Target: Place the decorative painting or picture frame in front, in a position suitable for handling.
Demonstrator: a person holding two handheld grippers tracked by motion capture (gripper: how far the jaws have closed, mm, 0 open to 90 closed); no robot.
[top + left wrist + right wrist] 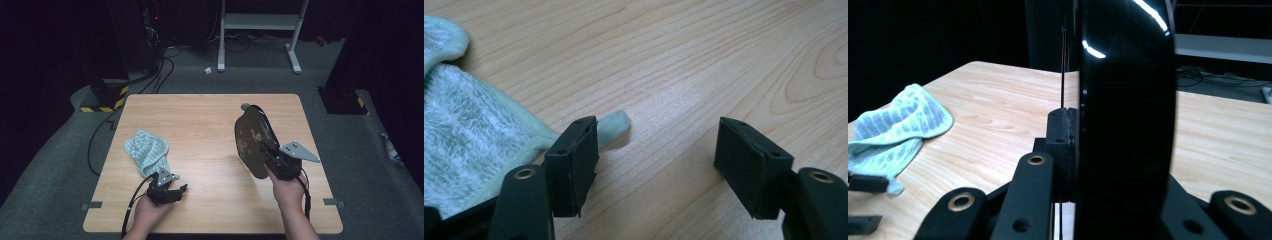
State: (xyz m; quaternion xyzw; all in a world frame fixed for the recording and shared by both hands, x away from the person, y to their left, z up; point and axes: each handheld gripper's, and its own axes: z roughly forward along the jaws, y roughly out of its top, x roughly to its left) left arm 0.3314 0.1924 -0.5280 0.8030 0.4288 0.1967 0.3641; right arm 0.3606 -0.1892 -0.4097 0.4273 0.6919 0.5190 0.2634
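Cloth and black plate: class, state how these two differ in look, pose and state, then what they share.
The cloth is pale green, soft and striped; the black plate is glossy and hard, with a painted pattern. The cloth lies crumpled on the table; the plate stands on edge. The cloth is ungripped, beside the open left gripper; the plate is clamped in the right gripper. Both are over the same wooden table.

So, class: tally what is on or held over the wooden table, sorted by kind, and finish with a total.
Black lacquered plate, held upright in the right gripper: 1
Pale green towel, lying on the table beside the left gripper: 1
Handheld grippers: 2
Total: 4
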